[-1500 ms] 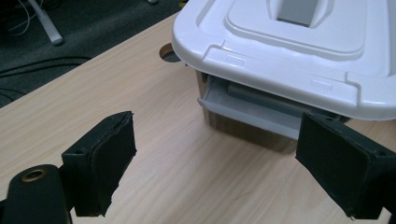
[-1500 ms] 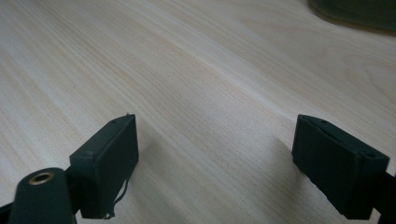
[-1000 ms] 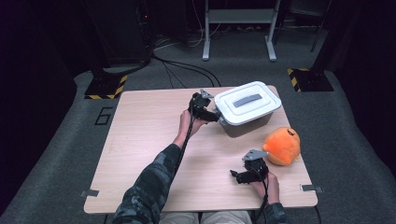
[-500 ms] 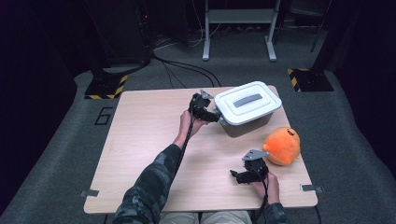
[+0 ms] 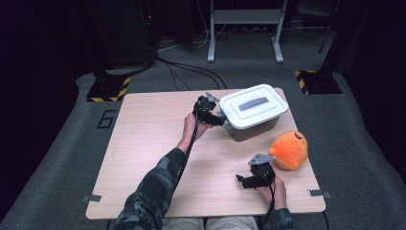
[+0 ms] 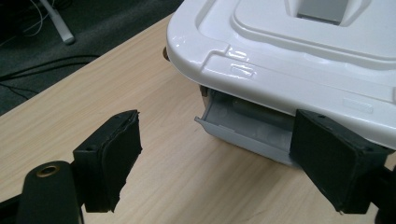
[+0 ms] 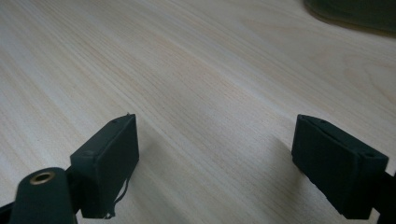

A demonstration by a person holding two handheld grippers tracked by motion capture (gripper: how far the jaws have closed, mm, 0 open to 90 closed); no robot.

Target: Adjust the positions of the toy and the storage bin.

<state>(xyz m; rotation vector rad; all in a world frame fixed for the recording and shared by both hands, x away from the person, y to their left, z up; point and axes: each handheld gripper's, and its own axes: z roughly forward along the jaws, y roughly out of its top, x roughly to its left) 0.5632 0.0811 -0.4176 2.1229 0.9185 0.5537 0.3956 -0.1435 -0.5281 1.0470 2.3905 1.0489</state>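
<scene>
A grey plastic box (image 5: 253,128) with a closed white lid (image 5: 253,105) stands upright on the table's far right part. Its grey side latch (image 6: 247,128) hangs flipped outward.

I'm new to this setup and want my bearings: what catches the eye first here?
The bright orange plush toy near the table's right edge stands out most. Next comes the grey box with a white lid at the far side, where the left gripper sits open at its latch. The right gripper rests open near the toy.
</scene>
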